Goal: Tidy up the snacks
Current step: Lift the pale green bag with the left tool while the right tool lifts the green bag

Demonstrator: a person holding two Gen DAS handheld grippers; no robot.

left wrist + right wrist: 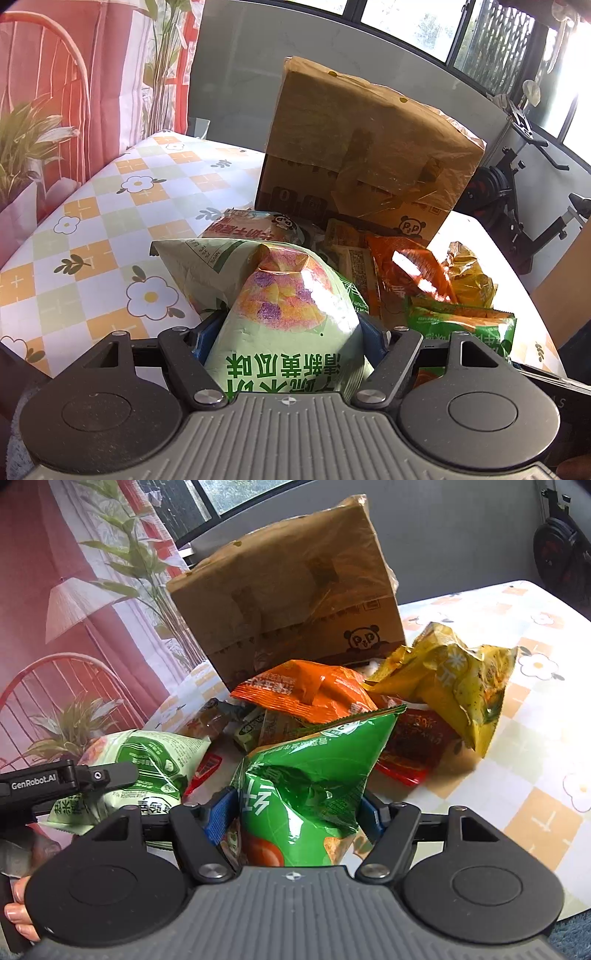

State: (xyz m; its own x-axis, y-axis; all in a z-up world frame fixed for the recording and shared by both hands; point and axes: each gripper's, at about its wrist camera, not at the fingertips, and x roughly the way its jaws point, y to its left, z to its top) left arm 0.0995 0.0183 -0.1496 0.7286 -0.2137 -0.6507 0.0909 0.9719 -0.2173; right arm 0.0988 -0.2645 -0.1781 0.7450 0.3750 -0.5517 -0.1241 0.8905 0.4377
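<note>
My left gripper (284, 332) is shut on a pale green snack bag (280, 314), held above the table; the same bag shows at the left of the right wrist view (147, 760). My right gripper (295, 812) is shut on a dark green snack bag (314, 771), which also shows in the left wrist view (461, 325). Behind both lies a pile of snacks: an orange bag (310, 694), a yellow bag (454, 679) and a red packet (413, 742). A brown cardboard box (288, 598) stands behind the pile.
The table has a checked cloth with flowers (92, 229). The left gripper's body (55, 779) sits at the left edge of the right wrist view. An exercise bike (517, 192) stands beyond the table's right side. A red chair and plants are at the left.
</note>
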